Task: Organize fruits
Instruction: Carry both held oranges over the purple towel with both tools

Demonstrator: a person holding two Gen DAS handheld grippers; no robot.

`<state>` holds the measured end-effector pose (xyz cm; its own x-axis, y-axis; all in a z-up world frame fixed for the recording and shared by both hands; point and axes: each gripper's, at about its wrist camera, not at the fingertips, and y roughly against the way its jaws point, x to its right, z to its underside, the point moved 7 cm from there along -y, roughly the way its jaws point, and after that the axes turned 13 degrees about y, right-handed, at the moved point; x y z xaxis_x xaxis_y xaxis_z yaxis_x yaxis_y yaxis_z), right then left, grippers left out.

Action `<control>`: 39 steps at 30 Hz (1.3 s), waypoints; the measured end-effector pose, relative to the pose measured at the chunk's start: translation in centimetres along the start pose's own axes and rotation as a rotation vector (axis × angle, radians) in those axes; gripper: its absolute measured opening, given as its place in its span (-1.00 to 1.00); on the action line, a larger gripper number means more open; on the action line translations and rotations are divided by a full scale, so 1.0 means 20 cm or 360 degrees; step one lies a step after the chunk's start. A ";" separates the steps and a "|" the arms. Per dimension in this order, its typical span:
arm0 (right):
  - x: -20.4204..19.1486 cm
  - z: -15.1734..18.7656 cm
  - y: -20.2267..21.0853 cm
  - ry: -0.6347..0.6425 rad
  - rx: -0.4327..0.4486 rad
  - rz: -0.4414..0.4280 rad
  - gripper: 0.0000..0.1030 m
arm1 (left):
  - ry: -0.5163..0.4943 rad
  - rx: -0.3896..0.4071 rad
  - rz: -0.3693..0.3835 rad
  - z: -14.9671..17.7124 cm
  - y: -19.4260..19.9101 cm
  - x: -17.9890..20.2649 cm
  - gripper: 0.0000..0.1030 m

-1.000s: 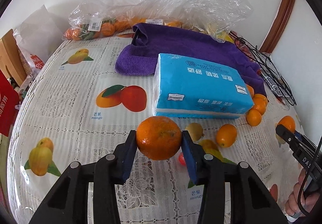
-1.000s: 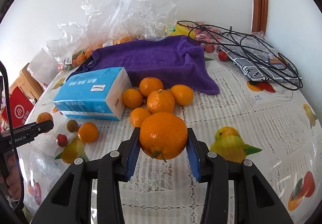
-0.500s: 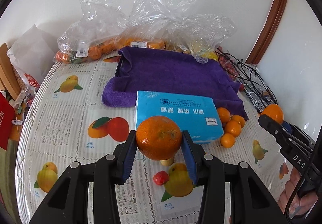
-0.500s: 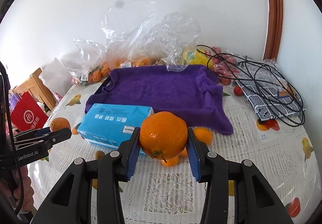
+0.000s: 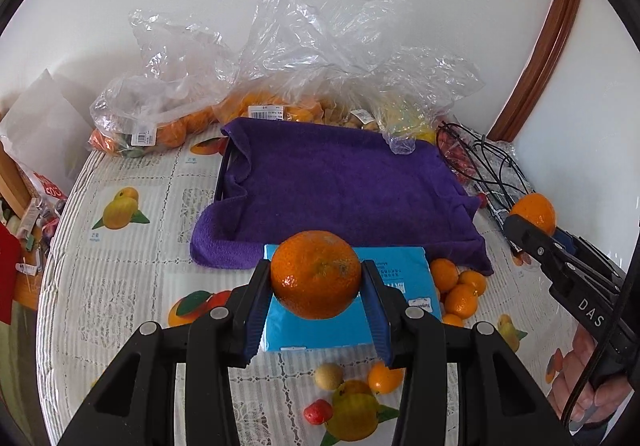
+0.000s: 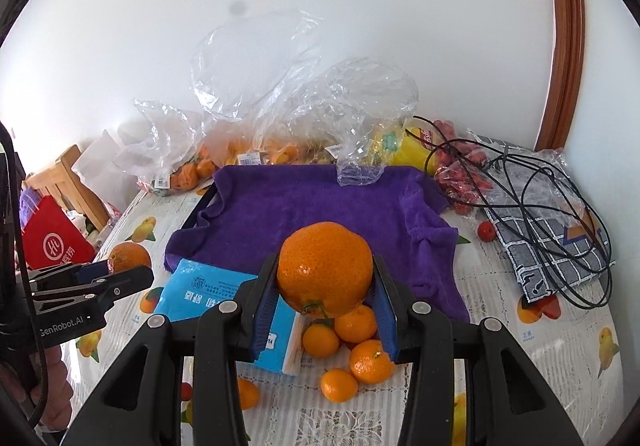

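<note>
My left gripper (image 5: 316, 288) is shut on a large orange (image 5: 316, 274) and holds it above the blue tissue pack (image 5: 352, 326). My right gripper (image 6: 325, 288) is shut on another large orange (image 6: 325, 268), held above a cluster of small mandarins (image 6: 356, 346). A purple towel (image 5: 344, 193) over a dark tray lies beyond both grippers. The right gripper with its orange (image 5: 534, 211) shows at the right of the left wrist view. The left gripper with its orange (image 6: 128, 258) shows at the left of the right wrist view.
Clear plastic bags of oranges (image 5: 256, 113) line the back wall. Black cables (image 6: 540, 181) and a checked cloth (image 6: 560, 242) lie at the right. A small red fruit (image 5: 318, 412), a tan fruit (image 5: 329, 376) and a mandarin (image 5: 385, 378) lie near the front. A red bag (image 6: 52, 242) stands at the left.
Both grippers have risen and drawn back from the table, each still holding its orange. The tissue pack and loose mandarins now sit lower in both views.
</note>
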<state>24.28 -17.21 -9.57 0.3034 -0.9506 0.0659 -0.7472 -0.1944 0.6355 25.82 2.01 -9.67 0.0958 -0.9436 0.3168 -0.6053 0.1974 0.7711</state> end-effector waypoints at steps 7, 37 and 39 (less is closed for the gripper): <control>0.02 -0.10 -0.11 0.0010 0.0004 -0.0008 -0.16 | 0.0008 0.0009 -0.0013 -0.13 -0.07 -0.01 -0.19; 0.28 -0.12 -0.66 -0.0068 -0.0073 -0.0006 -0.16 | 0.0088 -0.0063 -0.0104 -0.39 -0.51 -0.15 -0.19; 0.28 -0.10 -0.68 -0.0066 -0.0091 -0.0007 -0.16 | 0.0093 -0.0080 -0.0112 -0.39 -0.54 -0.17 -0.19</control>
<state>37.30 -19.31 -16.39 0.2812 -0.9591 0.0318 -0.7104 -0.1858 0.6788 38.16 5.07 -14.73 0.1835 -0.9388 0.2915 -0.5550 0.1457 0.8190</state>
